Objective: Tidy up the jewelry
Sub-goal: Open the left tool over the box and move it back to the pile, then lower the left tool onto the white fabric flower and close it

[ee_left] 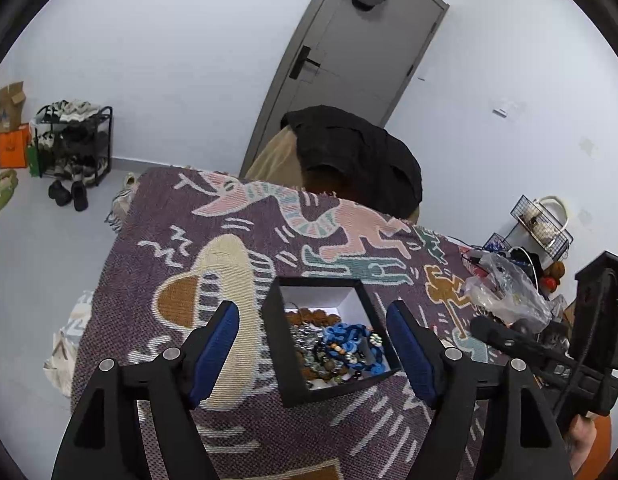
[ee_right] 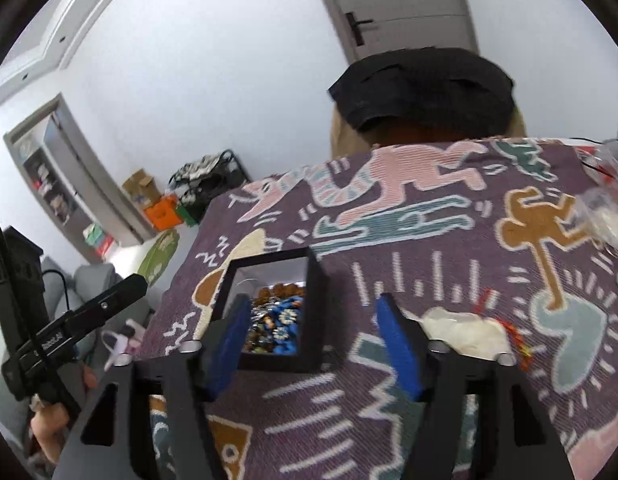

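Two tools, left tool [ee_left: 313, 354] and right tool [ee_right: 311, 340], gape wide and empty at lower frame; one black box [ee_left: 285, 364] of beaded jewelry [ee_left: 337, 350] sits mid-frame on the bench [ee_left: 157, 216].

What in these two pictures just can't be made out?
- Box bottom: both views, buried under the jewelry.
- Plastic bag contents: left view, crumpled film; right view, blurred and cut off.
- Red string: right view, partly behind the right gripper.
- Chair: both views, covered by the black cloth.
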Demonstrator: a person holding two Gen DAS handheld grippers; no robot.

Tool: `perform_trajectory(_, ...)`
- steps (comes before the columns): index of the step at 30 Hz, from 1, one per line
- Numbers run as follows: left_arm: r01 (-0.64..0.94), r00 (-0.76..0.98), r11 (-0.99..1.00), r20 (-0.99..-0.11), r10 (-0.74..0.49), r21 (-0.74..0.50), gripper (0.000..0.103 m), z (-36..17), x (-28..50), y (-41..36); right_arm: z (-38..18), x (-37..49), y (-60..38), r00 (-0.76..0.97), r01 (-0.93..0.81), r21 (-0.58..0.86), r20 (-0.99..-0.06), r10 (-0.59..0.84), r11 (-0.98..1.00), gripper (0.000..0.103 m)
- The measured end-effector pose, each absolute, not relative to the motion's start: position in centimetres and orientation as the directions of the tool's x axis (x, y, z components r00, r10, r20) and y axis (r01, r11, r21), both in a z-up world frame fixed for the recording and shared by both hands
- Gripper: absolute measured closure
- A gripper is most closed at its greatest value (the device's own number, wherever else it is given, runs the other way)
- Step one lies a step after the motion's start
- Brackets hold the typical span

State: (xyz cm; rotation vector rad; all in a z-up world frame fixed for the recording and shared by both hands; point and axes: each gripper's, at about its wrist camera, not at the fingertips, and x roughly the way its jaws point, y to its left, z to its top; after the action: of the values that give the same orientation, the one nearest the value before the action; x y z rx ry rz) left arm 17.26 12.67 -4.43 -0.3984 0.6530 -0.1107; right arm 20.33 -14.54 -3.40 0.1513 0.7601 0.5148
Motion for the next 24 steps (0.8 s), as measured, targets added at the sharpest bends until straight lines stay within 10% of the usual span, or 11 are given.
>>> perform_trajectory(24, 0.166, 0.733, 0.95, -0.612, -0.298, -0.264, 0.017, -3.3, 18.9, -0.9, -4.8, 17.9, -28.8, 0.683, -0.241, 0.344, -0.604, 0.41, 0.908, 0.024)
